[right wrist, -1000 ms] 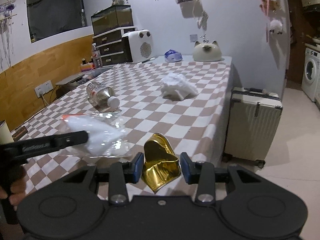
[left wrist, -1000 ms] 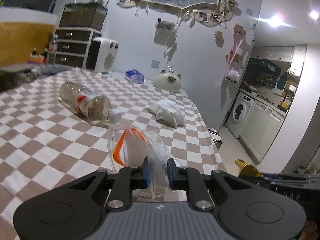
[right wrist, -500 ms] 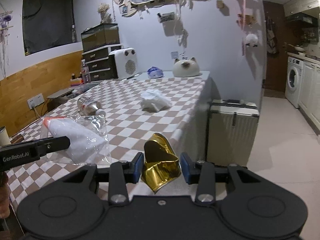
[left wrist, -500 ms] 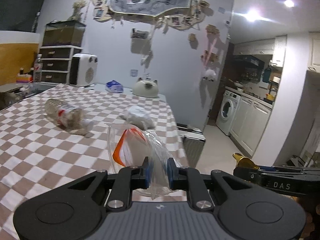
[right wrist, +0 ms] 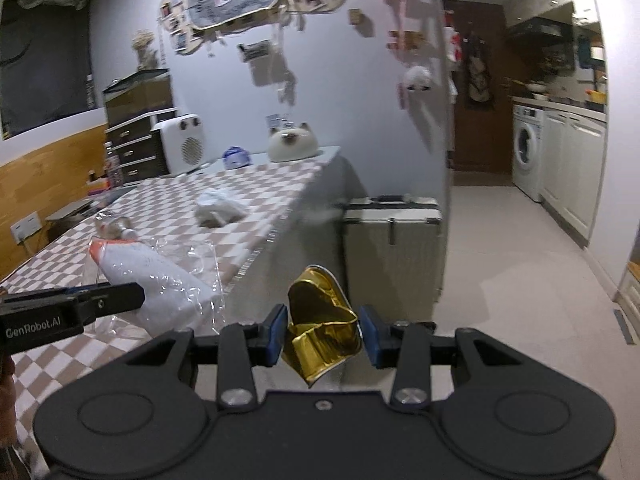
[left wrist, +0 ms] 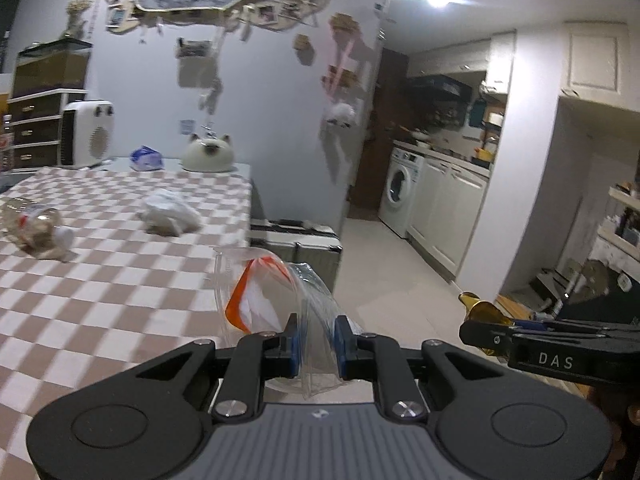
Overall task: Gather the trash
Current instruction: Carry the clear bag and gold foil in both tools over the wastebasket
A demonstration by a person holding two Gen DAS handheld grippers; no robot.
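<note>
Left hand-held gripper [left wrist: 314,340] is clamped tight on a thin clear plastic bag w/ orange-edged white insert [left wrist: 260,300]; right hand-held gripper [right wrist: 323,334] is part-closed, pads pressing a crumpled gold foil wrapper [right wrist: 322,328]. Both pieces hang past the edge of the checked tabletop [left wrist: 100,280], over floor. Risks: slick film could slide out of the pinch; springy foil may pop free if squeezed unevenly. A clear plastic bottle [left wrist: 34,228] & white crumpled tissue wad [left wrist: 170,214] remain on the tabletop, uncollected.

The left gripper [left wrist: 314,340] is clamped tight, angled slightly downward. The right gripper [right wrist: 323,334] grips partly closed, just beside it.
</note>
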